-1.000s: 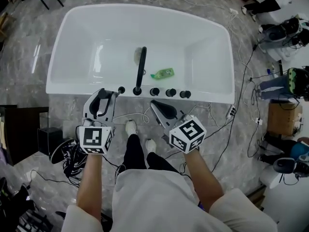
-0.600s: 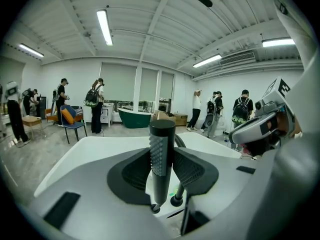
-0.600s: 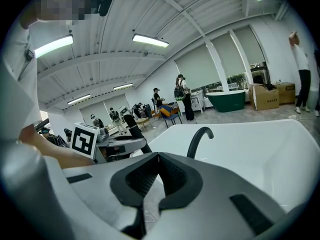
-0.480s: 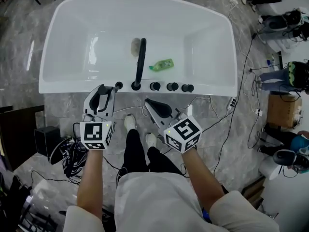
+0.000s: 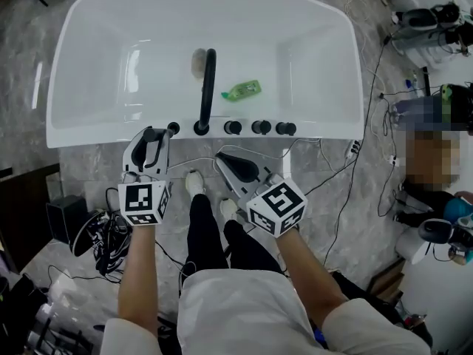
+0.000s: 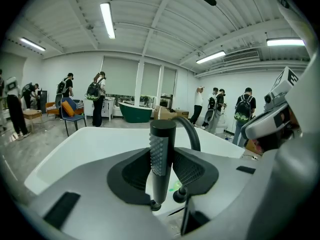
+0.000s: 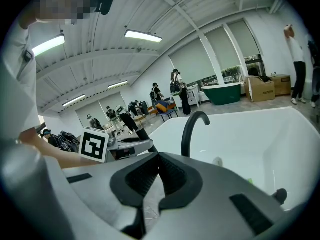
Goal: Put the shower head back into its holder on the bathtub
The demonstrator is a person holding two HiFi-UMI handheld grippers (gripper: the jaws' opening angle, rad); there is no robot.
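My left gripper (image 5: pixel 151 143) is shut on the black shower head (image 5: pixel 148 151), held just in front of the white bathtub's rim (image 5: pixel 111 134). In the left gripper view the shower head (image 6: pixel 162 156) stands upright between the ribbed pads (image 6: pixel 192 170). The small black holder (image 5: pixel 172 128) sits on the rim just ahead and to the right of it, left of the curved black spout (image 5: pixel 206 87). My right gripper (image 5: pixel 235 165) hangs over the floor before the tub, shut with nothing in it; its jaws meet in the right gripper view (image 7: pixel 159 176).
Three black knobs (image 5: pixel 261 127) line the rim right of the spout. A green bottle (image 5: pixel 241 90) lies in the tub beside the drain (image 5: pixel 198 63). Cables (image 5: pixel 111 235) and the person's shoes (image 5: pixel 198 183) lie on the floor. People stand farther back (image 6: pixel 97 96).
Both grippers have sunk a little in front of the tub, the left one still carrying the shower head. Neither gripper's jaws have changed.
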